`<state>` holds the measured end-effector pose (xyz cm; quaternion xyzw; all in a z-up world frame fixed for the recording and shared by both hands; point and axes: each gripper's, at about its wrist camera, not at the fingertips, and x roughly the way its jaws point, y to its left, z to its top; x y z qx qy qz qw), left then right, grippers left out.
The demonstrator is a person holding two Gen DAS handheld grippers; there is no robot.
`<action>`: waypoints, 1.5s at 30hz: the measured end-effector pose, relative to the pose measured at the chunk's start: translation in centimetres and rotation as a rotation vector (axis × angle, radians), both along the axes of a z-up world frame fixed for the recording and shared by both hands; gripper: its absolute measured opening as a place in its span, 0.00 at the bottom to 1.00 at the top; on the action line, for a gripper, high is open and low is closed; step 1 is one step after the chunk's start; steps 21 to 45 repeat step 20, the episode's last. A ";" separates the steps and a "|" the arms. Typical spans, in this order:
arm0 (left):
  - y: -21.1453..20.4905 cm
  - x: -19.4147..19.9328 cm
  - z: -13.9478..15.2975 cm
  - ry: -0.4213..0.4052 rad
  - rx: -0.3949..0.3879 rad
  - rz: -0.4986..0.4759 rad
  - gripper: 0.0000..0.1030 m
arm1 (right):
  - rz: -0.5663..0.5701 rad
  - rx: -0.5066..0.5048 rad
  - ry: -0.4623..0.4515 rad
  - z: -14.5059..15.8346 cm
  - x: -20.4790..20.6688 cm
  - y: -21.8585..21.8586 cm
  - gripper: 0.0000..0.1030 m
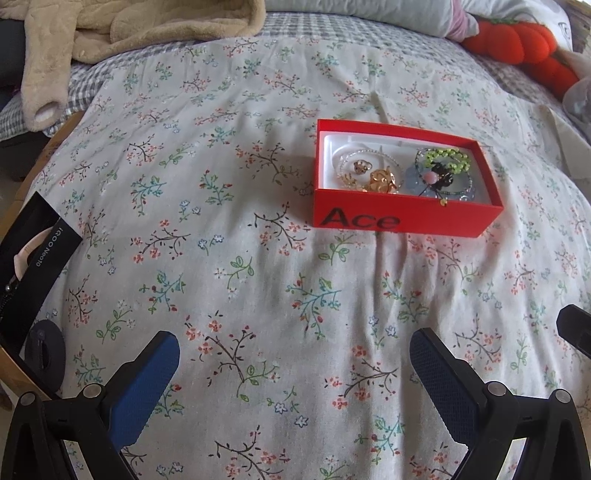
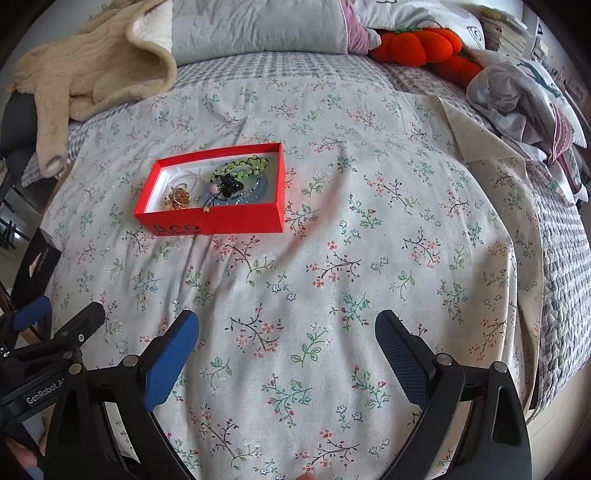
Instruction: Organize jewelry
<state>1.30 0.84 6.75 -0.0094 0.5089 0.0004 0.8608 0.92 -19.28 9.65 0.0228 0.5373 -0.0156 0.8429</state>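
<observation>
A red box (image 1: pixel 399 218) printed "Ace" lies on the floral bedspread, seen also in the right wrist view as the red box (image 2: pixel 221 221). Inside it are a green bead bracelet (image 1: pixel 448 160), a gold flower piece (image 1: pixel 382 181), a pale blue piece with black beads (image 1: pixel 439 181) and a thin silver chain (image 1: pixel 358 155). My left gripper (image 1: pixel 295 354) hovers open over bare cloth well short of the box. My right gripper (image 2: pixel 288 339) is open too, with only fabric between its fingers, and the box lies far up and to its left. The left gripper (image 2: pixel 55 317) shows at the right wrist view's left edge.
A black phone box (image 1: pixel 33 254) sits at the bed's left edge. A beige fleece garment (image 2: pixel 92 74), a grey pillow (image 2: pixel 258 26), an orange plush pumpkin (image 2: pixel 424 44) and crumpled cloth (image 2: pixel 517 96) line the head and right side of the bed.
</observation>
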 end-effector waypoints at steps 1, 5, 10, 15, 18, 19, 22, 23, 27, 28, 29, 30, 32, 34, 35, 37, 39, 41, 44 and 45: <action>0.0 0.0 0.0 -0.001 0.001 0.002 0.99 | 0.001 -0.001 -0.001 0.0 0.0 0.0 0.95; 0.0 -0.1 0.1 -0.003 -0.006 0.003 0.99 | 0.001 0.001 0.000 0.0 0.0 0.2 0.95; -0.2 -0.2 0.2 -0.011 0.006 -0.008 0.99 | 0.009 -0.012 0.007 -0.3 0.0 0.6 0.95; -0.2 -0.4 0.2 -0.014 0.009 -0.015 0.99 | 0.009 -0.016 0.005 -0.3 0.1 0.7 0.95; -0.2 -0.4 0.2 -0.017 0.015 -0.022 0.99 | 0.012 -0.019 0.007 -0.4 0.1 0.9 0.95; -0.2 -0.4 0.2 -0.016 0.018 -0.022 0.99 | 0.012 -0.020 0.007 -0.4 0.1 0.9 0.95; -0.1 -0.4 0.2 -0.013 0.016 -0.021 0.99 | 0.011 -0.018 0.008 -0.4 0.1 0.9 0.95; -0.1 -0.4 0.2 -0.013 0.016 -0.021 0.99 | 0.011 -0.018 0.008 -0.4 0.1 0.9 0.95; -0.1 -0.4 0.2 -0.013 0.016 -0.021 0.99 | 0.011 -0.018 0.008 -0.4 0.1 0.9 0.95; -0.1 -0.4 0.2 -0.013 0.016 -0.021 0.99 | 0.011 -0.018 0.008 -0.4 0.1 0.9 0.95; -0.1 -0.4 0.2 -0.013 0.016 -0.021 0.99 | 0.011 -0.018 0.008 -0.4 0.1 0.9 0.95; -0.1 -0.4 0.2 -0.013 0.016 -0.021 0.99 | 0.011 -0.018 0.008 -0.4 0.1 0.9 0.95; -0.1 -0.4 0.2 -0.013 0.016 -0.021 0.99 | 0.011 -0.018 0.008 -0.4 0.1 0.9 0.95; -0.1 -0.4 0.2 -0.013 0.016 -0.021 0.99 | 0.011 -0.018 0.008 -0.4 0.1 0.9 0.95; -0.1 -0.4 0.2 -0.013 0.016 -0.021 0.99 | 0.011 -0.018 0.008 -0.4 0.1 0.9 0.95; -0.1 -0.4 0.2 -0.013 0.016 -0.021 0.99 | 0.011 -0.018 0.008 -0.4 0.1 0.9 0.95; -0.1 -0.4 0.2 -0.013 0.016 -0.021 0.99 | 0.011 -0.018 0.008 -0.4 0.1 0.9 0.95; -0.1 -0.4 0.2 -0.013 0.016 -0.021 0.99 | 0.011 -0.018 0.008 -0.4 0.1 0.9 0.95; -0.1 -0.4 0.2 -0.013 0.016 -0.021 0.99 | 0.011 -0.018 0.008 -0.4 0.1 0.9 0.95; -0.1 -0.4 0.2 -0.013 0.016 -0.021 0.99 | 0.011 -0.018 0.008 -0.4 0.1 0.9 0.95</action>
